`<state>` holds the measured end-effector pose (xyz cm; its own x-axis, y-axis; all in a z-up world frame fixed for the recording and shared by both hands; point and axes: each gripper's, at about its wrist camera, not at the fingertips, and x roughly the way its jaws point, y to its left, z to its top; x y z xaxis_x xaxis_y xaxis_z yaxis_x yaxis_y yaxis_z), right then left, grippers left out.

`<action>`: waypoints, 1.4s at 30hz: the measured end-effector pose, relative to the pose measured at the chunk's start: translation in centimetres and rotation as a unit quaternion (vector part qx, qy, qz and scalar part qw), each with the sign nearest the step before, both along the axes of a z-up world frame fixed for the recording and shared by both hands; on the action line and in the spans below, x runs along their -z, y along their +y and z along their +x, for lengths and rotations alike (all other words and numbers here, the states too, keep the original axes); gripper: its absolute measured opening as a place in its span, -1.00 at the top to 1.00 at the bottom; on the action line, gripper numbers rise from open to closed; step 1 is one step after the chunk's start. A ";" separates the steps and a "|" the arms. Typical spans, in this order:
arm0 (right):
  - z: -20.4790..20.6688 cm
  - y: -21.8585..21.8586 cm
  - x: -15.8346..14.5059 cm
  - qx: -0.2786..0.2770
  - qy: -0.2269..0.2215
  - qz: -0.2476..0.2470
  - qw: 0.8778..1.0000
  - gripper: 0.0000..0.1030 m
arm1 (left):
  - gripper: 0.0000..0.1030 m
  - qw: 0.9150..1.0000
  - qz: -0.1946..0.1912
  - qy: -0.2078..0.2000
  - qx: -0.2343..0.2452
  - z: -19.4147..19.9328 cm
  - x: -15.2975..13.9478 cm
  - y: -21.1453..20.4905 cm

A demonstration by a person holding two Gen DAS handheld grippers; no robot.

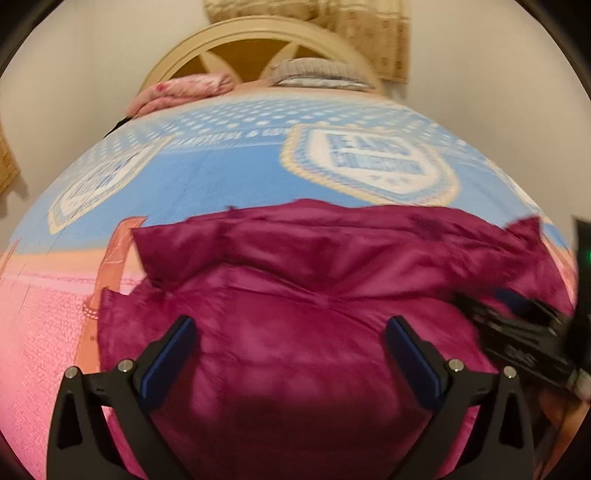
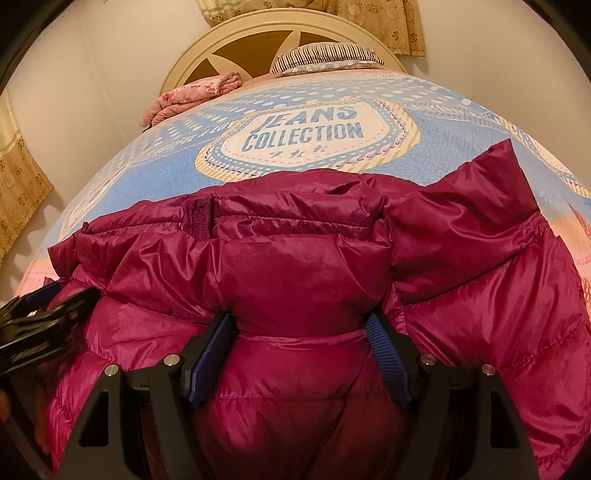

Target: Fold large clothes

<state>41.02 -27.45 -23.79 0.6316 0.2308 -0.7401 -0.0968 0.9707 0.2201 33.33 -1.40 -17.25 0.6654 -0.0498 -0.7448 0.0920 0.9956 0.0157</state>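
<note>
Home bedrm: bed (image 2: 369, 92) w/ headboard (image 2: 236, 33), pillow (image 2: 325, 55), curtains (image 2: 22, 177).

The magenta puffer jacket (image 2: 303, 266) is quilted, glossy synthetic cloth, crinkled and smooth. The bedsheet (image 2: 177, 166) beneath is matt printed cotton-like cloth. At the far end, the headboard (image 2: 207, 48) looks like cream-painted wood with a satin finish. The right gripper (image 2: 301, 325) is matt black plastic with ribbed blue pads (image 2: 384, 354) and shiny metal pins.

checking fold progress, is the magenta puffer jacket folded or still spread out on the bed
Partly folded. The magenta puffer jacket lies bunched on the bedspread, layers doubled over, one part still sticking out at right.
</note>
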 end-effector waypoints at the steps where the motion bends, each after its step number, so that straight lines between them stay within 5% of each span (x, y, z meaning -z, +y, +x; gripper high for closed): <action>1: 0.0 0.0 0.0 0.000 0.000 0.001 1.000 -0.47 | -1.00 1.000 0.010 0.003 0.010 -0.1 0.3 -0.7; 4: -0.1 -0.7 -0.4 -0.003 -0.004 0.025 1.000 -0.47 | -1.00 0.998 0.058 0.006 0.008 0.5 2.2 -2.3; 7: -0.7 -3.1 -1.9 0.020 -0.026 0.088 0.996 -0.47 | -1.00 0.999 0.044 0.010 -0.006 1.6 3.2 -1.8; 11: -1.0 -6.3 -5.0 0.070 -0.072 0.109 0.989 -0.46 | -1.00 0.999 0.046 0.018 -0.006 1.9 3.4 -2.0; 17: 2.5 -7.7 -2.5 0.073 -0.019 0.048 0.996 -0.37 | -1.00 0.999 0.049 0.017 -0.007 1.6 3.4 -2.2; 25: 3.7 -8.1 -0.2 0.075 0.007 0.054 0.996 -0.36 | -1.00 0.999 0.051 0.017 -0.007 1.7 3.5 -2.2; 42: 4.3 -6.2 0.2 0.072 0.019 -0.013 0.997 -0.39 | -1.00 0.999 0.051 0.016 -0.008 1.7 3.5 -2.2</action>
<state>45.31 -33.63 -23.96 0.6281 0.1196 -0.7689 0.0527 0.9793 0.1953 35.06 -3.60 -20.71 0.6407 0.0378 -0.7668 0.0785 0.9903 0.1144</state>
